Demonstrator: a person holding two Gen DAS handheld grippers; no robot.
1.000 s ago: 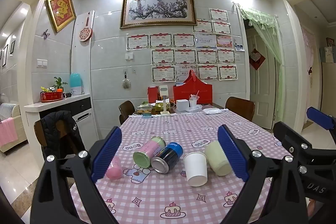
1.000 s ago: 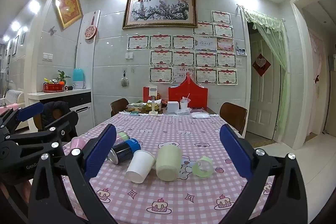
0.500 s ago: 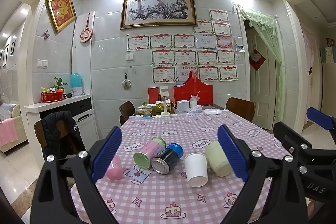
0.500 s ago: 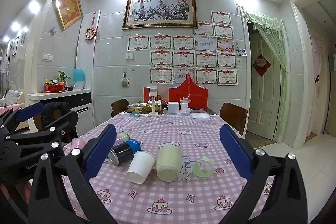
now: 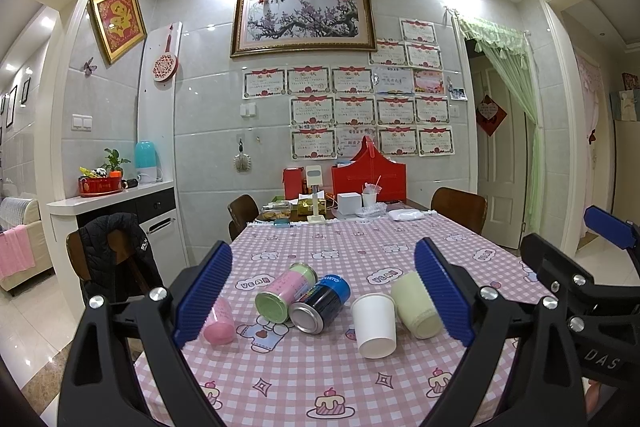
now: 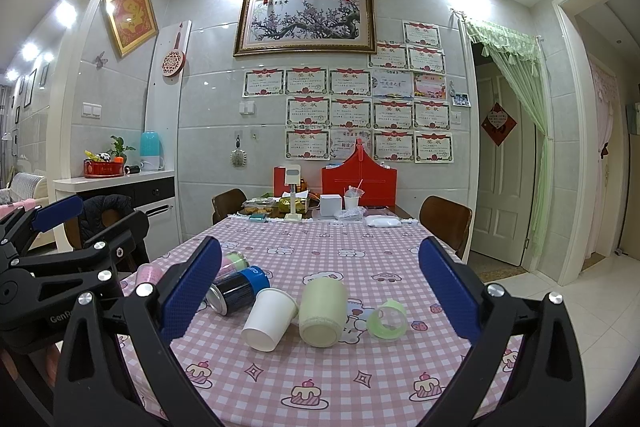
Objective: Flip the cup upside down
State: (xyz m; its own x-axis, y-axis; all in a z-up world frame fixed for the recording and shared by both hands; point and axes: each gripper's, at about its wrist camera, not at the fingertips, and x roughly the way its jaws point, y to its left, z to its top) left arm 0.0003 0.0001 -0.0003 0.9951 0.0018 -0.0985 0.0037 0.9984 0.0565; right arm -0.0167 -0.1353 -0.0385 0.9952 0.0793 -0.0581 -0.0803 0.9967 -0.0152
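Several cups and cans lie on their sides on the pink checked tablecloth (image 5: 288, 379). A white paper cup (image 5: 375, 325) (image 6: 269, 319) lies beside a cream cup (image 5: 414, 305) (image 6: 323, 311). A small pink cup (image 5: 219, 321) lies at the left and a clear green cup (image 6: 387, 319) at the right. My left gripper (image 5: 322, 297) is open and empty, held above the table's near end. My right gripper (image 6: 318, 293) is open and empty, to the right of the left one.
A pink-and-green can (image 5: 286, 291) and a dark blue can (image 5: 320, 303) lie between the cups. Red boxes, a white box and food containers (image 5: 344, 199) crowd the far end. Wooden chairs stand around; one at the left holds a black jacket (image 5: 116, 251).
Both views shifted very slightly; the objects on the table have not moved and both grippers stay open.
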